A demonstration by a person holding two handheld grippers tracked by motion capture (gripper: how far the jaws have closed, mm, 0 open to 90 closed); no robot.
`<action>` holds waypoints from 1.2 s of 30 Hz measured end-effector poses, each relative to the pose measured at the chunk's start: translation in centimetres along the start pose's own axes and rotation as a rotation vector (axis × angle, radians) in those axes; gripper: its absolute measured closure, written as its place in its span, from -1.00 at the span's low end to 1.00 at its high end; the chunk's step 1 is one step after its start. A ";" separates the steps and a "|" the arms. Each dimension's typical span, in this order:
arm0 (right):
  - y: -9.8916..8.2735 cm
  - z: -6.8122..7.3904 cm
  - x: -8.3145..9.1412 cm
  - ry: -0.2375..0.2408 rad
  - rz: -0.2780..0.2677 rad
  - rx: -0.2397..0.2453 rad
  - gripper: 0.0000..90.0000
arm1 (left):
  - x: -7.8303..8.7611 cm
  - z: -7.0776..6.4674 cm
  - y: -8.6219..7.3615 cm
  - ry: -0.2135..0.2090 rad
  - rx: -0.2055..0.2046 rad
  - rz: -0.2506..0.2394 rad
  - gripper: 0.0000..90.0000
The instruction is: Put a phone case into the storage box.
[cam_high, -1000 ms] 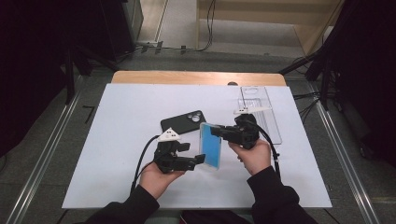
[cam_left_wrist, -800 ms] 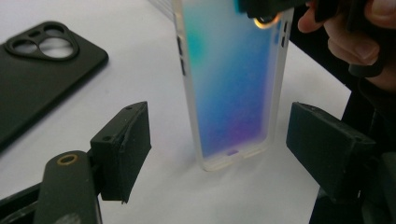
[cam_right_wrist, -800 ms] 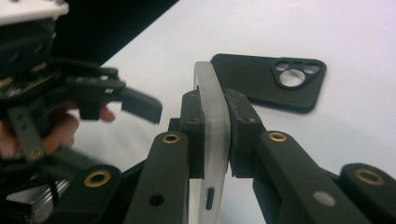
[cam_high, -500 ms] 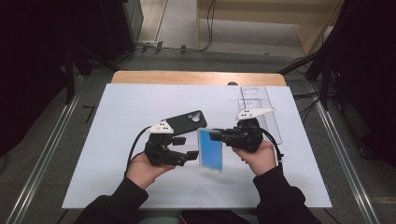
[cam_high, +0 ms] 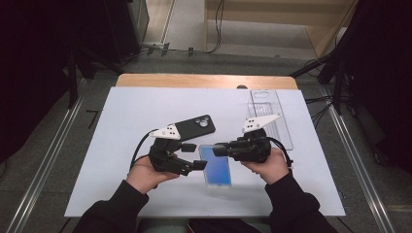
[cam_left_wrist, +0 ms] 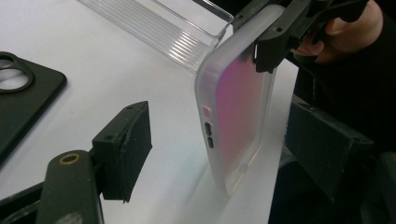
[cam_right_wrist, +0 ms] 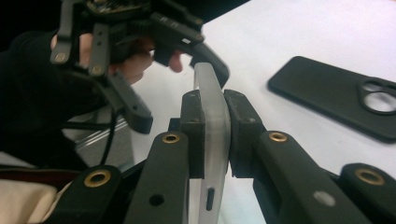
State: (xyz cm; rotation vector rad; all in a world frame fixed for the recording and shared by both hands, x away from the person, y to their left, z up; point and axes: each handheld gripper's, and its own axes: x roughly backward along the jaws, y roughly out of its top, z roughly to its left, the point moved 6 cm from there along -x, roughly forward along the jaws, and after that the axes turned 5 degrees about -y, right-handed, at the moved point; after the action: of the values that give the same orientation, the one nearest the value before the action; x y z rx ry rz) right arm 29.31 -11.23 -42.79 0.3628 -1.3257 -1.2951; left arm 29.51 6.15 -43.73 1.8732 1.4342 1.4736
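Note:
A phone in a frosted clear case shows its blue screen in the high view. My right gripper is shut on its upper edge, and its jaws pinch the case from both sides. In the left gripper view the phone stands steeply, with its lower end at the white tabletop. My left gripper is open, one jaw on each side of the phone without touching it. A black phone case lies flat, camera hole up, just beyond the left gripper.
A clear plastic tray lies at the back right of the white table, behind the right hand. In the right gripper view the black case lies to the right and the left gripper at upper left.
The left gripper has drawn slightly left, away from the phone. The right gripper has lowered the phone a little toward the person, so more of its screen shows.

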 end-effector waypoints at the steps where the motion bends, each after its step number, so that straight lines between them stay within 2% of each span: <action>1: 0.0 0.1 0.0 0.012 0.000 0.002 0.71 | 0.0 0.0 0.0 0.001 0.001 0.004 -0.49; 5: -0.1 0.4 -0.1 0.049 0.003 0.023 0.71 | 0.2 -0.2 0.1 -0.034 -0.011 0.012 -0.47; 12: 0.1 1.2 -0.1 0.119 -0.007 0.049 0.71 | 0.5 -0.6 0.0 -0.115 -0.020 0.014 -0.13; 16: 0.2 1.5 -0.1 0.150 -0.010 0.052 0.71 | 0.3 -0.8 -0.1 -0.160 -0.008 0.025 0.19; 20: 0.1 1.5 -0.2 0.199 -0.007 0.032 0.71 | 0.3 -0.8 -0.3 -0.208 -0.030 0.035 0.56; 23: 0.0 1.5 -0.4 0.204 0.001 0.030 0.71 | 0.4 -0.8 -0.4 -0.229 -0.045 0.041 0.77; 26: 0.0 1.5 -0.3 0.209 -0.001 0.032 0.71 | 0.4 -0.9 -0.3 -0.237 -0.041 0.039 0.79; 28: 0.0 1.4 -0.3 0.209 -0.002 0.030 0.70 | 0.4 -1.0 -0.2 -0.252 -0.006 0.054 0.80; 32: 0.1 1.4 -0.2 0.217 -0.004 0.012 0.68 | 0.6 -1.1 0.1 -0.244 -0.007 0.050 0.80; 33: 0.1 1.3 -0.2 0.213 0.000 0.003 0.61 | 0.6 -1.2 0.1 -0.241 -0.007 0.049 0.80; 34: 0.1 1.2 -0.3 0.199 -0.007 -0.006 0.44 | 0.7 -1.2 0.2 -0.243 0.000 0.046 0.80; 36: 0.2 1.0 -0.3 0.184 -0.012 -0.021 0.30 | 0.8 -1.0 0.2 -0.227 0.009 0.043 0.80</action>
State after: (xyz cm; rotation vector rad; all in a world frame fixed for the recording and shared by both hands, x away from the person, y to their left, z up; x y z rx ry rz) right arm 28.60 -10.48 -42.46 0.4646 -1.1558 -1.2534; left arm 28.72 6.47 -42.74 2.0144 1.3038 1.2287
